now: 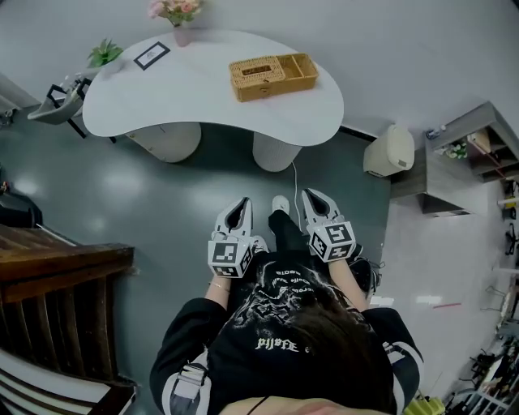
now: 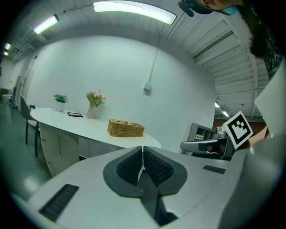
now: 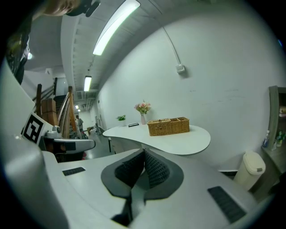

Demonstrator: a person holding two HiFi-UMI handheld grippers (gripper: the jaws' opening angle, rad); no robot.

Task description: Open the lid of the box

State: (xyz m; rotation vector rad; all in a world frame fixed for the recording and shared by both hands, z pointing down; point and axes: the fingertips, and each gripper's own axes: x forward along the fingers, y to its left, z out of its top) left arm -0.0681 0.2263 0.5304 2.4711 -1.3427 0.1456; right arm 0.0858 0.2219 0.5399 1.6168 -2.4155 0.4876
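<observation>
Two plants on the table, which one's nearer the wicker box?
The pink flowers; the green plant stands farther from the wicker box.

Tan woven wicker on the box (image 1: 272, 75), plain white on the counter (image 1: 186, 97). Pink flowers (image 1: 176, 8) at its far edge. Left gripper (image 1: 240, 207) and right gripper (image 1: 315, 199): pale grey, black-and-white square markers, dark ribbed pads (image 2: 156, 166).
</observation>
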